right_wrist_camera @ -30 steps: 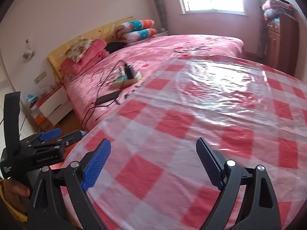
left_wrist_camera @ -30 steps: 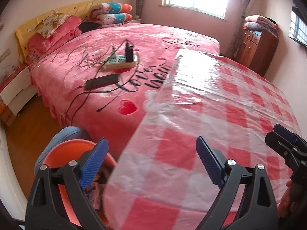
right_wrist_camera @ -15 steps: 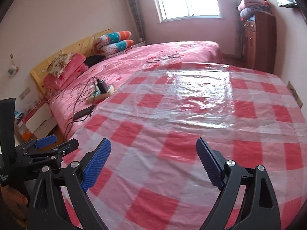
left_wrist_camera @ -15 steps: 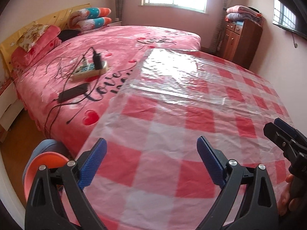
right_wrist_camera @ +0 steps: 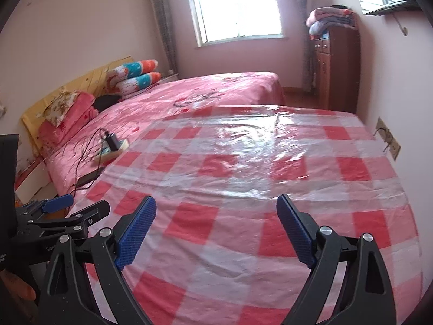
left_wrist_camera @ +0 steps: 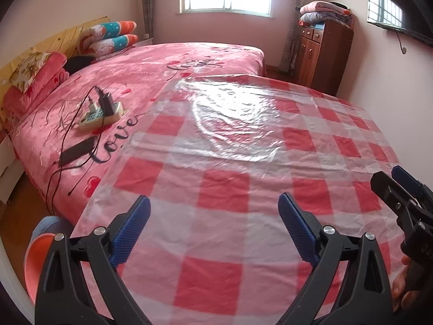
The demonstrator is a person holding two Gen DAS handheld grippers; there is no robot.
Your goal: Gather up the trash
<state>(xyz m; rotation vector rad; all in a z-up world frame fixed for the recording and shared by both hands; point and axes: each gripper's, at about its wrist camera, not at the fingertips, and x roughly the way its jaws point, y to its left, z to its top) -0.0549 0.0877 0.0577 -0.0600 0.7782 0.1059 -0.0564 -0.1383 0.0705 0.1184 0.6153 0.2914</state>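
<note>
Red-checked plastic sheet point(left_wrist_camera: 230, 189), one, lies under two grippers, left point(left_wrist_camera: 213, 216) and right point(right_wrist_camera: 216, 216), both gaping wide, empty.

Both tongs, left point(left_wrist_camera: 213, 218) and right point(right_wrist_camera: 216, 216), share one build: black plastic arms forked like clamps, each tipped with a ribbed blue pad point(left_wrist_camera: 295, 231). Silver screws point(right_wrist_camera: 324, 229) dot the joints, and faint white lettering marks the black frame.

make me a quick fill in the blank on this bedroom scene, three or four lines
1. The power strip lies on the pink ____.
2. The table's checked cloth is red and ____.
3. Folded blankets sit on top of the wooden ____.
4. Both the left gripper and the right gripper have their jaws ____.

Missing words: bed; white; cabinet; open
</note>
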